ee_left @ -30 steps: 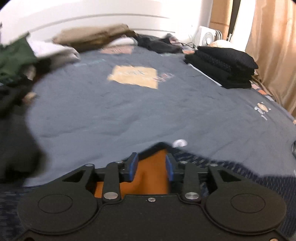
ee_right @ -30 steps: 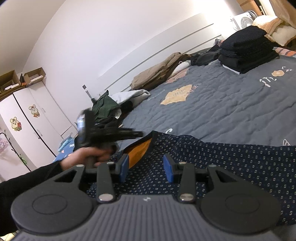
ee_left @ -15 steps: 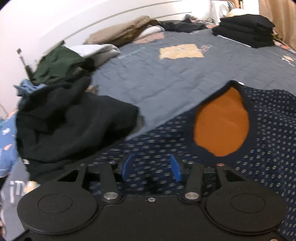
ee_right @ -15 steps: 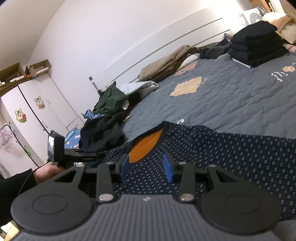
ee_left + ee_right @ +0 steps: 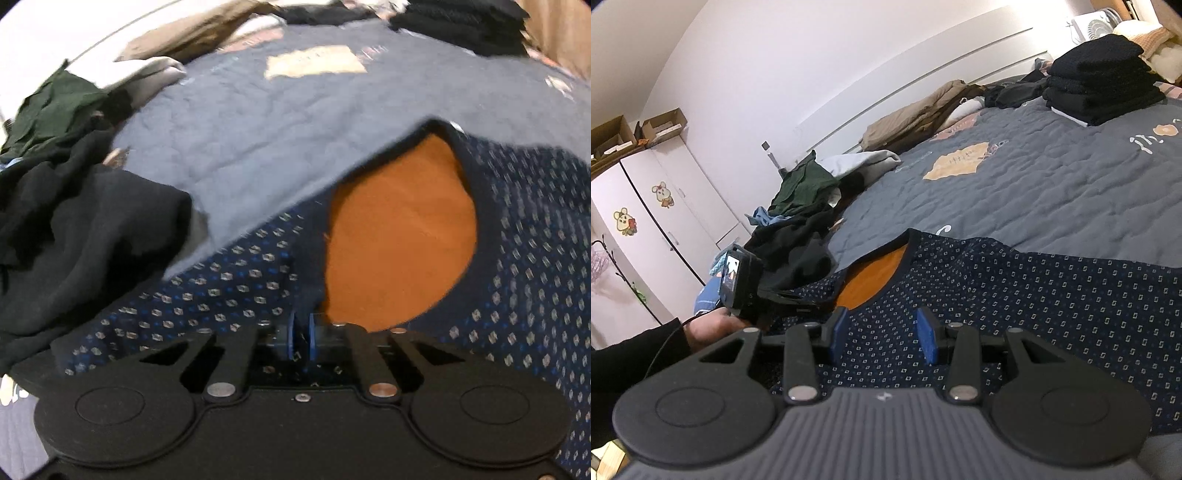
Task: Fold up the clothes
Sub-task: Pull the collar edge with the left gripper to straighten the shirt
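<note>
Grey quilted bed (image 5: 1052,192) stretches ahead of both hand-held grippers. On it, right under them, lies the navy patterned sweater with orange lining (image 5: 1034,295). Black crumpled clothes pile (image 5: 74,229) sits left of the left hand-held gripper (image 5: 302,339), whose jaws have just pinched sweater fabric by the collar. Right hand-held gripper (image 5: 882,338) hovers half-open, gripping nothing.
</note>
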`<state>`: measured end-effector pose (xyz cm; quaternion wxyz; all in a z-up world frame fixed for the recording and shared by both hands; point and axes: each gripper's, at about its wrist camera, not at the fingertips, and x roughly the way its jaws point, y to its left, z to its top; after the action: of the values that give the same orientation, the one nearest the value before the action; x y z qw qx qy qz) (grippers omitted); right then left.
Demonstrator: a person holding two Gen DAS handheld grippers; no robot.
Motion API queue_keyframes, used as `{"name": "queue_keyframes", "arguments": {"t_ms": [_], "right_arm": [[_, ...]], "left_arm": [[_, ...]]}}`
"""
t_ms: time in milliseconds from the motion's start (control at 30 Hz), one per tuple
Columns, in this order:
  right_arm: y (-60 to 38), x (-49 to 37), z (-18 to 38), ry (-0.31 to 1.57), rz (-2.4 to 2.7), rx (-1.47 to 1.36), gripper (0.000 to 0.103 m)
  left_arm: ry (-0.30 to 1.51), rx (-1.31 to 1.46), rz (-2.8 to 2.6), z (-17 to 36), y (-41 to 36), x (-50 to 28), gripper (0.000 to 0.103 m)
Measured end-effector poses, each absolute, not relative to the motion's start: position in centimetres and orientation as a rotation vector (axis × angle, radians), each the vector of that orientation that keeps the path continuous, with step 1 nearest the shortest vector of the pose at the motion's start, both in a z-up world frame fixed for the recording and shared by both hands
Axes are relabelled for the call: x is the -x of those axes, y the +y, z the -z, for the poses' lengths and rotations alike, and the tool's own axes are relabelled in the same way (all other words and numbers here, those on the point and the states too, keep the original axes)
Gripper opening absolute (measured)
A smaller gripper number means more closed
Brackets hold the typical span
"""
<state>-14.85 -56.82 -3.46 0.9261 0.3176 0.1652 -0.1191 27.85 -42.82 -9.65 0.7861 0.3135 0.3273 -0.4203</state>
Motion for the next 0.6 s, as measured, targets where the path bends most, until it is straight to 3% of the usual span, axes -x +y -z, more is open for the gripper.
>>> {"name": "queue_keyframes", "arguments": {"t_ms": [500,600], "right_arm": [[-57.2,14.7,3.6,0.354,0.248,-0.647,0.040],[-57.2,14.8,3.7,0.355,0.245,-0.647,0.040]], "left_arm": [[0.599,-0.508,0.759,5.8,-45.4,-32.3,0.006],[0.660,-0.497,0.742,6.3,-46.3,-33.4,0.006]]}}
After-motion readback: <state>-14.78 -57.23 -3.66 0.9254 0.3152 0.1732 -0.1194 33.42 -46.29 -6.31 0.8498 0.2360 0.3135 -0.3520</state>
